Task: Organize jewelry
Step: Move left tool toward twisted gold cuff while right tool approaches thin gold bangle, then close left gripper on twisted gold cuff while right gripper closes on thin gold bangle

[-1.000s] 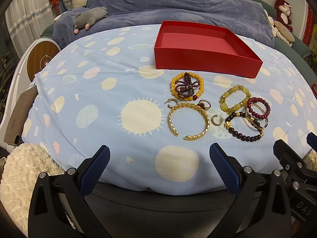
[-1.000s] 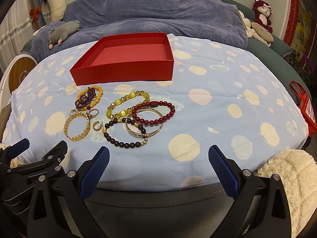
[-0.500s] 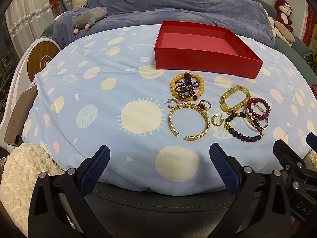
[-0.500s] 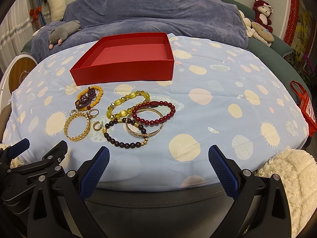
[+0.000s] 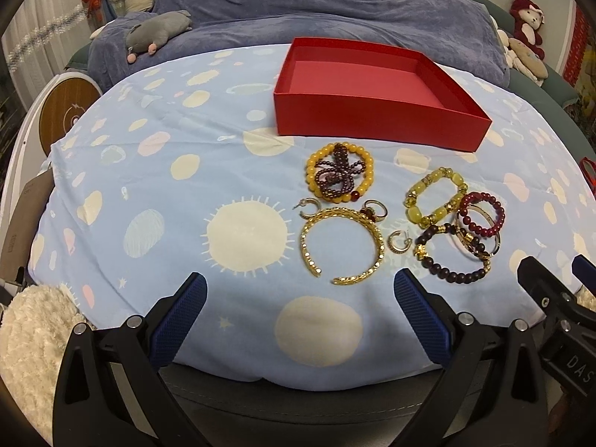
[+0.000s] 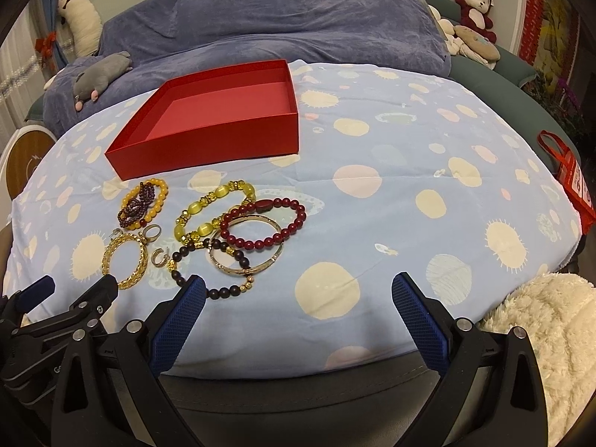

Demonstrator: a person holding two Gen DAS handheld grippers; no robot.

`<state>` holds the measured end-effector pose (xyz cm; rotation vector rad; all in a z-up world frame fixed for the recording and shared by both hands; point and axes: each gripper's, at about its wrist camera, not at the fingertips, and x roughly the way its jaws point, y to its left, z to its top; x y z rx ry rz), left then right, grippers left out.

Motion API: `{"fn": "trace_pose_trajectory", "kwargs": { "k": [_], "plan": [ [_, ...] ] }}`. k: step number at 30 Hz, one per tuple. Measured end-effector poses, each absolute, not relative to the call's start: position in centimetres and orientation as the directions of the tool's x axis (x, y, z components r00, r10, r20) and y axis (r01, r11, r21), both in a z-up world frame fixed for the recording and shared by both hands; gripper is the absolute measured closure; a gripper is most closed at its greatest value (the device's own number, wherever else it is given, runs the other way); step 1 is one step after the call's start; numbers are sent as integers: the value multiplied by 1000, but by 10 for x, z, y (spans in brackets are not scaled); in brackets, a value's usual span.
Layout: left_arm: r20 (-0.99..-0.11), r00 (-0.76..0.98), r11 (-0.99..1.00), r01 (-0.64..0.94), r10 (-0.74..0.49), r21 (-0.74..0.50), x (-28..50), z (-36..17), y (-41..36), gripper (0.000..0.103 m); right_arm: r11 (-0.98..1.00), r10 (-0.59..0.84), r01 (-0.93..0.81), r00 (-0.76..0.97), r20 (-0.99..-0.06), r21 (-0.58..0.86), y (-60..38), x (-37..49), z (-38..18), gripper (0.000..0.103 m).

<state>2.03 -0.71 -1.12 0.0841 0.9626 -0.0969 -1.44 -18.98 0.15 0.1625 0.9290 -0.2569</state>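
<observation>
Both jaws nearer beaded bracelets (image 6: 260, 223).

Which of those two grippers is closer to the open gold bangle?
Left. The left gripper sits just short of the gold bangle, nearly centred on it; the right gripper is off to the bangle's right.

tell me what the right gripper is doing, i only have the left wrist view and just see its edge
Observer: The right gripper is open, with nothing between its fingers.
Operator: what's it pointed at
Observer: Mostly bare sheet to the right of the jewelry. The dark bead bracelet shows right by its left fingertip.
Operator: anything further right
Observer: A fluffy white blanket lies at the near right edge.
</observation>
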Motion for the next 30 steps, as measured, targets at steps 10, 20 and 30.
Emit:
{"fn": "trace_pose_trajectory", "kwargs": {
  "k": [10,20,30],
  "plan": [
    [-850,523,992,125,-64,3,42,-24,-18,9,952,-144,306,539,-830,34,-194,-8,-6,7],
    [-872,484,990,141,-72,-3,54,-33,-25,27,953,-140,301,524,-840,29,-192,-6,-11,7],
    [-856,508,982,187,-91,6,49,-30,-33,48,954,-132,298,521,-843,35,-191,-5,-12,7]
  ]
}}
